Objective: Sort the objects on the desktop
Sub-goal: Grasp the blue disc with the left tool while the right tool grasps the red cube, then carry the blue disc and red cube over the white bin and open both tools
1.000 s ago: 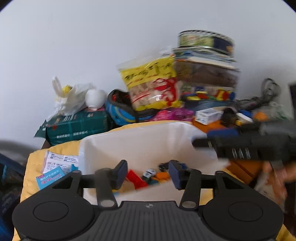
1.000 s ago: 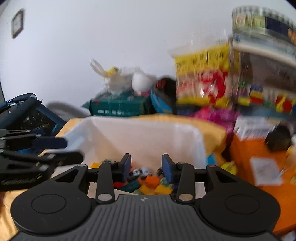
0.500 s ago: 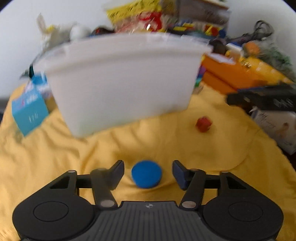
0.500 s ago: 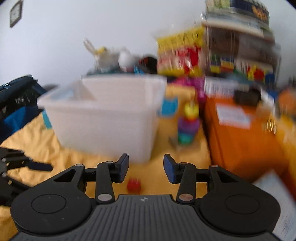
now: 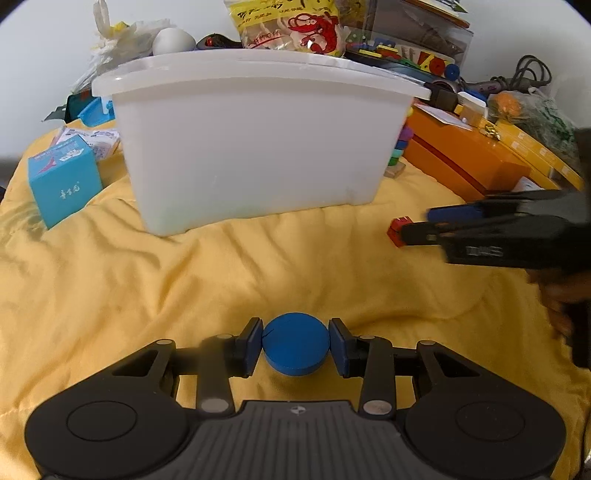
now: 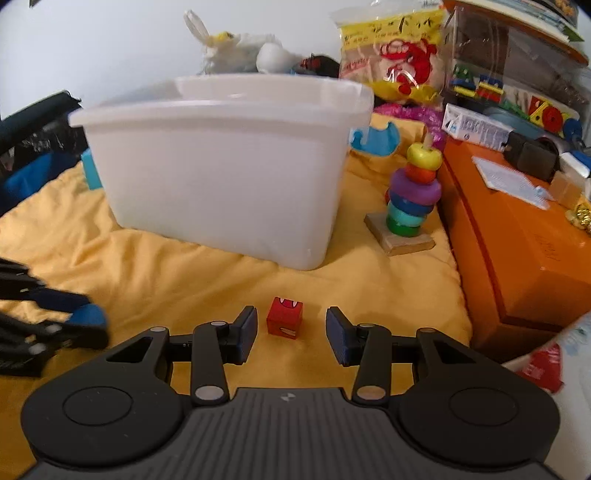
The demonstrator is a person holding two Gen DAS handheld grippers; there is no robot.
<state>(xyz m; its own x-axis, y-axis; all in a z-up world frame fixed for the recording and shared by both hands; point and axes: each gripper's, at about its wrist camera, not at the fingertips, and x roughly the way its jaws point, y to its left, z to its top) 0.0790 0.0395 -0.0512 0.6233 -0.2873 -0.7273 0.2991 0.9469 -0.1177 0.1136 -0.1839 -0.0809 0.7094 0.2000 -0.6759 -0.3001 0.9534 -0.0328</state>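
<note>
On the yellow blanket (image 5: 110,280), my left gripper (image 5: 295,345) was closing on the blue disc (image 5: 295,349), while at three o'clock my right gripper (image 6: 290,330) stood apart around the red cube (image 6: 285,316).

We can make out little: yellow-banded snack bag (image 5: 291,24) at the top carries Chinese characters too small to read, and white characters on the light blue box (image 5: 62,182) at left stay illegible.
</note>
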